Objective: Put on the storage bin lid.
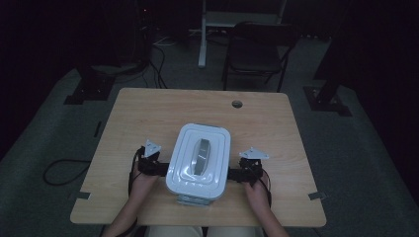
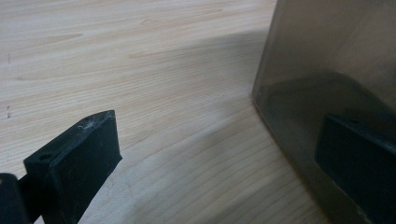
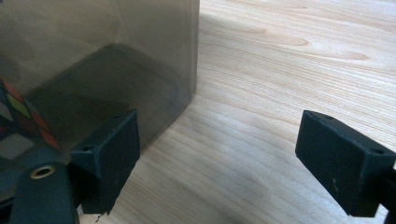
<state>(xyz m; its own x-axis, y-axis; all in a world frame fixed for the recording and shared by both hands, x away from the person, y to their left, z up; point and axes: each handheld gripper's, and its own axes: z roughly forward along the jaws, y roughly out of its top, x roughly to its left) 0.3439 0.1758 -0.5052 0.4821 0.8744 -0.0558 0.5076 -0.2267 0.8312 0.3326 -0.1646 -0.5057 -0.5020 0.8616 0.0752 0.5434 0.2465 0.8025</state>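
high view: lidded white box [image 1: 199, 160] near-centre on wooden surface [image 1: 148, 113], left claw [image 1: 160, 168] and right claw [image 1: 235, 174] flanking it, both released.

No text, label, brand, number or sign could be read anywhere. The white plastic lidded box [image 1: 198, 160] bore no lettering, and the light wooden table [image 1: 148, 113] carried none.

Item count: one table [image 1: 148, 113], one lidded box [image 1: 198, 160], two grippers, left [image 1: 160, 169] and right [image 1: 236, 174], one chair [image 1: 257, 52], one multicoloured cube [image 3: 18, 122] inside the box.
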